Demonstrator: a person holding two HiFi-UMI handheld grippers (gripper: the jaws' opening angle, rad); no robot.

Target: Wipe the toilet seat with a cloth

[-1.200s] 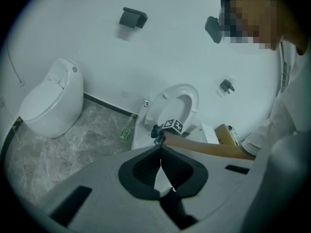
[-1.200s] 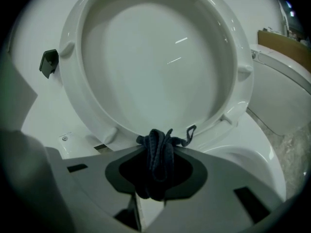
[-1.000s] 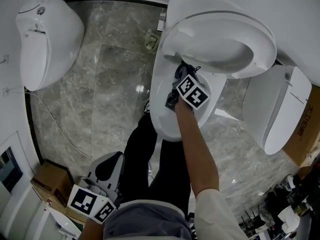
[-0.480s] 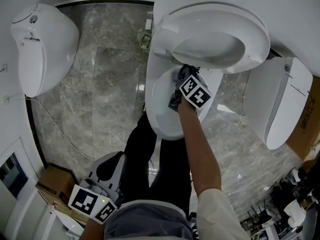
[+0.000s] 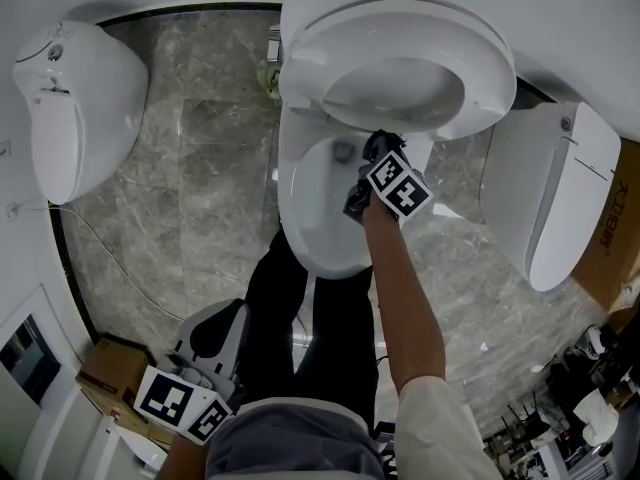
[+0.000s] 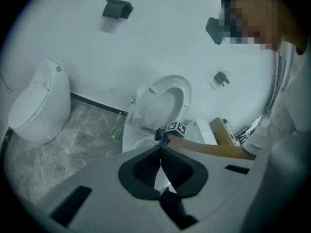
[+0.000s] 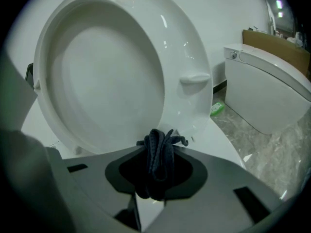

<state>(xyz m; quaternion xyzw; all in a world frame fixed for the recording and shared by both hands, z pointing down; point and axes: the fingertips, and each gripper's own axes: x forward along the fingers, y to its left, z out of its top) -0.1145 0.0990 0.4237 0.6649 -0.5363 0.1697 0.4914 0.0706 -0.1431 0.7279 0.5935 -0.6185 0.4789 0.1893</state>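
A white toilet stands in the middle with its seat (image 5: 400, 68) raised above the bowl rim (image 5: 300, 238). My right gripper (image 5: 374, 153) is shut on a bunched dark cloth (image 5: 380, 144). It holds the cloth at the back right of the rim, just under the raised seat. In the right gripper view the cloth (image 7: 158, 159) fills the jaws in front of the seat's underside (image 7: 107, 67). My left gripper (image 5: 212, 340) hangs low by the person's left leg, away from the toilet. In the left gripper view its jaws (image 6: 160, 161) are shut on nothing.
Another white toilet (image 5: 75, 98) stands on the marble floor to the left, and one (image 5: 560, 198) to the right beside a cardboard box (image 5: 615, 238). A green bottle (image 5: 268, 73) lies by the wall. A cable (image 5: 110, 248) crosses the floor, and boxes (image 5: 110, 363) sit lower left.
My right gripper has slid the cloth rightward along the back of the bowl rim under the raised seat. The left gripper has stayed where it was.
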